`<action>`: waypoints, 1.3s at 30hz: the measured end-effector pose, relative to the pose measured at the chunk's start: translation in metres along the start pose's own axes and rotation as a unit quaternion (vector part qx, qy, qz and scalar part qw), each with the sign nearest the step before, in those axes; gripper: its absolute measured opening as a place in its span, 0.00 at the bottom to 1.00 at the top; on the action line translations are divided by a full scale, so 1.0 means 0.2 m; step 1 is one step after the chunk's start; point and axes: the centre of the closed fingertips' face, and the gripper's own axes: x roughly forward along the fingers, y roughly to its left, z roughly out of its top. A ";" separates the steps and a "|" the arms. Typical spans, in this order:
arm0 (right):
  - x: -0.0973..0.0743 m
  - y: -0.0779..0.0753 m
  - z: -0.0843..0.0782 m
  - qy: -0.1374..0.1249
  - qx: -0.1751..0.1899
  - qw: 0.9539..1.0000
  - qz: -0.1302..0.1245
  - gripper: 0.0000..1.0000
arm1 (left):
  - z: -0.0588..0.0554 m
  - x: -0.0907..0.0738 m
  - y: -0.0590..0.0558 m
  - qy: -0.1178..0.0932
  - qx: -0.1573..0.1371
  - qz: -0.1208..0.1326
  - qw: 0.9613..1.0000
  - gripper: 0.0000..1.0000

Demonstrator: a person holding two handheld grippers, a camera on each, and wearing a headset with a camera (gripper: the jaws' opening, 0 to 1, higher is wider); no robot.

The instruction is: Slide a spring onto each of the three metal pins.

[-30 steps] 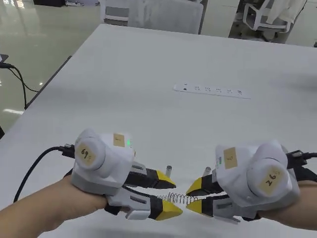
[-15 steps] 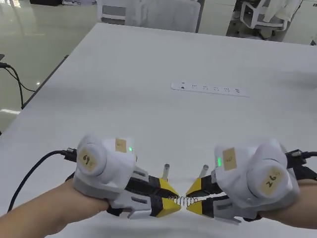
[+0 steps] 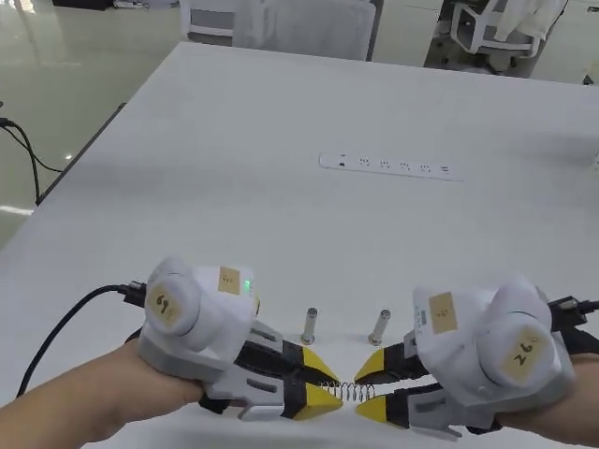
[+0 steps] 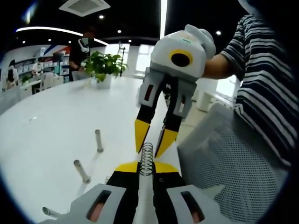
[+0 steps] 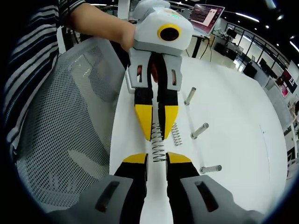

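We find the head view bright and even: daylight glares off the polished floor (image 3: 65,65) at upper left, and the white table (image 3: 281,112) carries only faint, soft shadows beside the pins (image 3: 309,325). In the left gripper view, a ceiling strip light (image 4: 163,18) blows out white against a dark ceiling. Both gripper views bend hard toward their edges; at centre the spring (image 4: 146,157) is crisp.
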 end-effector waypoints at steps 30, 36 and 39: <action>-0.06 -0.01 0.13 -0.029 -0.042 0.999 0.015 0.07 | -0.03 -0.03 -0.01 0.011 0.008 -0.003 1.000 0.02; -0.10 0.00 0.24 -0.084 0.000 0.996 0.036 0.07 | -0.02 -0.03 -0.02 0.005 0.011 -0.003 1.000 0.02; -0.10 0.00 0.24 -0.084 -0.001 0.996 0.035 0.07 | -0.02 -0.02 -0.02 0.007 0.019 -0.001 1.000 0.02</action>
